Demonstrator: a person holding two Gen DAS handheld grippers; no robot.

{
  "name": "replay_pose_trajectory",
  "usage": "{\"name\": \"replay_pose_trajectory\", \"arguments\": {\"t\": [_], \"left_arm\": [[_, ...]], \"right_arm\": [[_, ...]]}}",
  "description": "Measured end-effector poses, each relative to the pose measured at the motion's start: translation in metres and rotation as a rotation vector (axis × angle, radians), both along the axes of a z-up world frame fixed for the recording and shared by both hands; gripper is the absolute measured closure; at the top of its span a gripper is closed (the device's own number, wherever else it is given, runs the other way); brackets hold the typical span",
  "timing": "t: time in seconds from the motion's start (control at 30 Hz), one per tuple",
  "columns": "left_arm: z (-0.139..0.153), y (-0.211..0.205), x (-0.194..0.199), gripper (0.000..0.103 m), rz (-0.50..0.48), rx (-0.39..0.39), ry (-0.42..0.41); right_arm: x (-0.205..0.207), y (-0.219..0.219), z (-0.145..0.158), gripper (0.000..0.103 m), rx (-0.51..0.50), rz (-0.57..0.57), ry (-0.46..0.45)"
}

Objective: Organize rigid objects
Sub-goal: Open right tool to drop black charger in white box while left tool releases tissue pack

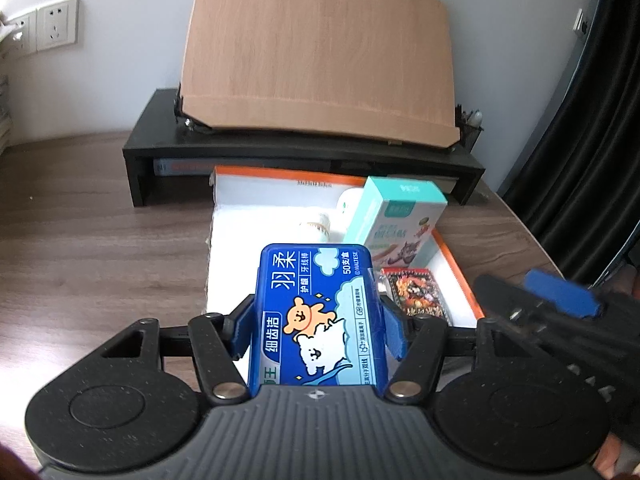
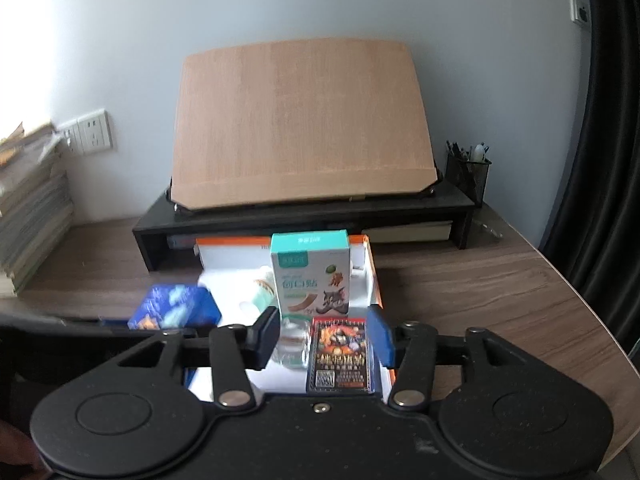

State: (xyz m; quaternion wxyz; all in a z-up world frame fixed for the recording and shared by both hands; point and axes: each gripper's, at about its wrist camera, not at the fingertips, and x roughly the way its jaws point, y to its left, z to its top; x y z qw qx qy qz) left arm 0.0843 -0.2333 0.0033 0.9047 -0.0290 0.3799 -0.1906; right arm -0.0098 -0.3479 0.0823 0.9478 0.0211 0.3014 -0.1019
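My left tongs (image 1: pixel 318 332) pinch the blue floss-pick box (image 1: pixel 316 316); my right tongs (image 2: pixel 324 338) stand spread, holding nothing.
Its label reads "50支/盒"; a red card pack (image 2: pixel 341 356) lies between my right tongs.

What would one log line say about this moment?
left hand-held gripper: shut on blue box, over white tray | right hand-held gripper: open, empty | teal carton: upright in tray | card pack: flat in tray
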Motion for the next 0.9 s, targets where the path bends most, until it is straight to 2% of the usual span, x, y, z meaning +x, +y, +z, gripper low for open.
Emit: {"name": "replay_pose_trajectory", "arguments": {"t": [0.2,0.23,0.27,0.47,0.57,0.67,0.9], "left_arm": [[-0.01,-0.007,0.01,0.039,-0.039,-0.013,0.051],[-0.012,-0.008,0.011,0.036,-0.042,-0.016,0.056],[-0.012,-0.01,0.011,0.028,-0.046,-0.012,0.06],[-0.001,-0.014,-0.003,0.016,-0.039,0.014,0.038],[0.012,-0.012,-0.018,0.006,-0.008,0.038,0.017],[0.024,-0.01,-0.041,0.0,0.028,0.064,-0.02],[0.024,-0.008,-0.093,0.0,0.059,0.1,0.014]], "right_arm": [[-0.008,-0.009,0.008,0.037,0.001,-0.03,-0.029],[-0.011,-0.01,0.009,0.037,0.004,-0.035,-0.032],[-0.014,-0.012,0.011,0.037,0.007,-0.038,-0.035],[-0.034,-0.015,0.023,0.031,0.0,-0.039,-0.063],[-0.048,-0.016,0.031,0.026,0.0,-0.038,-0.074],[-0.064,-0.018,0.035,0.026,0.016,-0.03,-0.07],[-0.099,-0.018,0.026,0.025,0.057,-0.018,0.01]]}}
